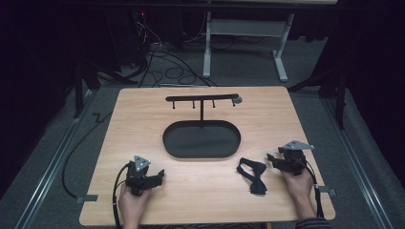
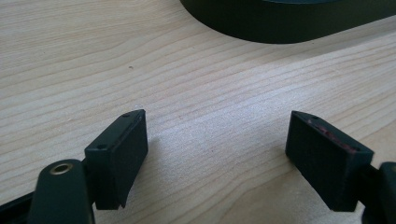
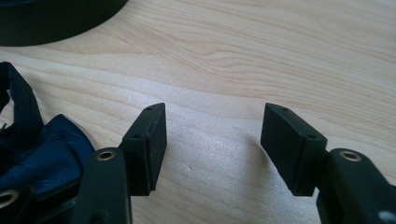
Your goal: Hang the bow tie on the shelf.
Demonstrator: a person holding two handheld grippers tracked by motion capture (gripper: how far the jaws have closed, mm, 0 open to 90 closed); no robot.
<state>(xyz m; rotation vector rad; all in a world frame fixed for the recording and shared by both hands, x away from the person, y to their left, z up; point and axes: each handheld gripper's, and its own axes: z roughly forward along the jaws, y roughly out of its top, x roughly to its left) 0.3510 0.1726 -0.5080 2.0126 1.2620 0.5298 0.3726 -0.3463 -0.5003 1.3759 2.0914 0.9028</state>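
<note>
Here the bow tie point(image 3: 37, 154) runs off frame, half-hidden.

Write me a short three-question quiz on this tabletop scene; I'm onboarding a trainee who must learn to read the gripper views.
1. True or false: the dark navy fabric bow tie hangs from the black metal T-shaped hook stand.
2. Which gripper is nearer the bow tie? A) left gripper B) right gripper
3. Fill in: the stand's post rises from the rear edge of a black ____ tray on the light wooden table.

Key
1. False; it lies on the table.
2. B
3. oval
</note>
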